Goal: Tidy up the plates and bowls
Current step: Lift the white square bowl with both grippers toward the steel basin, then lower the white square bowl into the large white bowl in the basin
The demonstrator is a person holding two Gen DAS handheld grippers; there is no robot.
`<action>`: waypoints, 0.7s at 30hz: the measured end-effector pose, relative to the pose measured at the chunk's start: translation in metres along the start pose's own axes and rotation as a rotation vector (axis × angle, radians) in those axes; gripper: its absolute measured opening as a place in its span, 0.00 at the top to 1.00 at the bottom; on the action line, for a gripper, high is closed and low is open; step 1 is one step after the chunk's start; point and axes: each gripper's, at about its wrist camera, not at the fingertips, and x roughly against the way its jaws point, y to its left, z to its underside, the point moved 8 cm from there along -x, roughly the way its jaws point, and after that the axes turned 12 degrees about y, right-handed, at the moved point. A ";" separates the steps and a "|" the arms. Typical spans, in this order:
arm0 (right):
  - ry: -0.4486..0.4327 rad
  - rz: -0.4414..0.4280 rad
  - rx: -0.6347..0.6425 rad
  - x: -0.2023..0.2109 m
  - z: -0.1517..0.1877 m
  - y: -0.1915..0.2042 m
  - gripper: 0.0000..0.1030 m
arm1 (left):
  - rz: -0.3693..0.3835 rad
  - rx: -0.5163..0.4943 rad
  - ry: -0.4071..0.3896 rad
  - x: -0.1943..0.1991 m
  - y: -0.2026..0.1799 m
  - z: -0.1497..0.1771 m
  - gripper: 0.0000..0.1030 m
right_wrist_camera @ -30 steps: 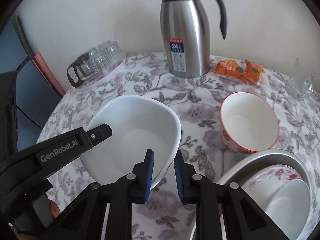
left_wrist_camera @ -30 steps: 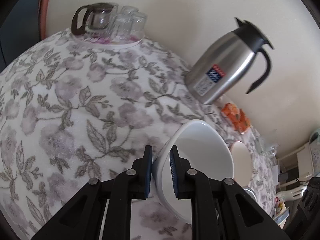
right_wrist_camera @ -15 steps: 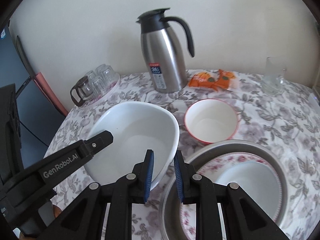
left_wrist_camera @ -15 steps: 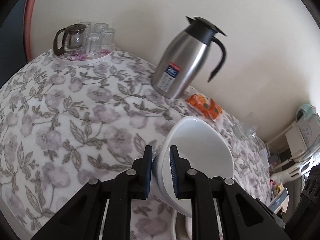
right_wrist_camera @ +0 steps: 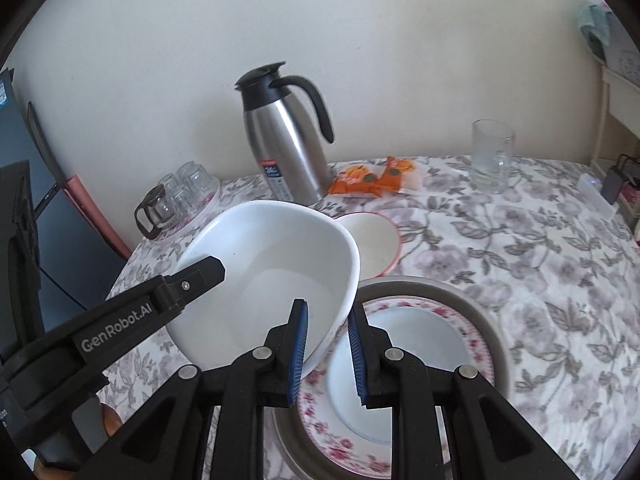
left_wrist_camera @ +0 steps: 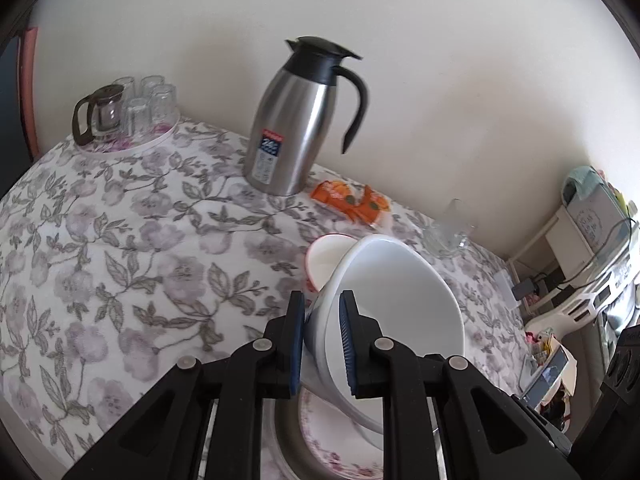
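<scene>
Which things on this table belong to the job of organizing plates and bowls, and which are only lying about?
Belong to the job:
- large white bowl, gripped by left gripper and right gripper
- red-rimmed bowl
- floral plate in the metal basin

Lying about:
- steel thermos jug
- glass mug
- orange snack packets
- tray of glasses

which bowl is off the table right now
The large white bowl, gripped at its rim by both grippers; the red-rimmed bowl sits on the tablecloth.
</scene>
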 end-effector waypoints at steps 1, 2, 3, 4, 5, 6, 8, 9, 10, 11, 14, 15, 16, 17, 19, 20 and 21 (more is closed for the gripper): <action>-0.006 -0.001 -0.009 0.005 0.001 -0.005 0.78 | 0.002 -0.009 -0.003 0.002 -0.006 0.001 0.83; -0.009 -0.002 -0.014 0.008 0.002 -0.009 0.78 | 0.005 -0.019 -0.004 0.002 -0.012 0.002 0.83; -0.014 -0.001 -0.021 0.011 0.003 -0.014 0.78 | 0.008 -0.024 -0.004 0.003 -0.015 0.003 0.83; -0.019 0.001 -0.026 0.015 0.004 -0.019 0.78 | 0.015 -0.028 -0.002 0.003 -0.021 0.005 0.83; -0.023 0.004 -0.031 0.018 0.004 -0.023 0.78 | 0.021 -0.032 0.000 0.004 -0.025 0.006 0.83; -0.027 0.007 -0.037 0.021 0.004 -0.027 0.78 | 0.026 -0.037 0.002 0.004 -0.030 0.007 0.83; -0.034 0.017 -0.051 0.027 0.005 -0.036 0.78 | 0.024 -0.059 0.008 0.003 -0.042 0.010 0.83; -0.036 0.022 -0.054 0.030 0.005 -0.040 0.78 | 0.022 -0.066 0.009 0.003 -0.047 0.011 0.83; -0.041 0.028 -0.058 0.033 0.006 -0.045 0.78 | 0.022 -0.078 0.010 0.002 -0.053 0.013 0.83; -0.045 0.029 -0.064 0.036 0.006 -0.049 0.78 | 0.024 -0.085 0.011 0.002 -0.057 0.014 0.83; -0.054 0.027 -0.084 0.044 0.008 -0.061 0.78 | 0.034 -0.102 0.017 0.001 -0.070 0.018 0.83; -0.057 0.028 -0.090 0.046 0.008 -0.066 0.78 | 0.037 -0.108 0.020 0.000 -0.075 0.021 0.83; -0.057 0.029 -0.093 0.047 0.009 -0.068 0.78 | 0.037 -0.114 0.022 -0.001 -0.079 0.022 0.83; -0.057 0.032 -0.097 0.048 0.010 -0.073 0.78 | 0.036 -0.120 0.024 -0.002 -0.082 0.024 0.83; -0.056 0.035 -0.106 0.050 0.012 -0.080 0.78 | 0.035 -0.132 0.031 -0.004 -0.090 0.028 0.83; -0.056 0.036 -0.110 0.051 0.012 -0.083 0.78 | 0.036 -0.135 0.034 -0.005 -0.093 0.030 0.83; -0.056 0.039 -0.113 0.052 0.013 -0.086 0.78 | 0.037 -0.143 0.040 -0.007 -0.097 0.032 0.83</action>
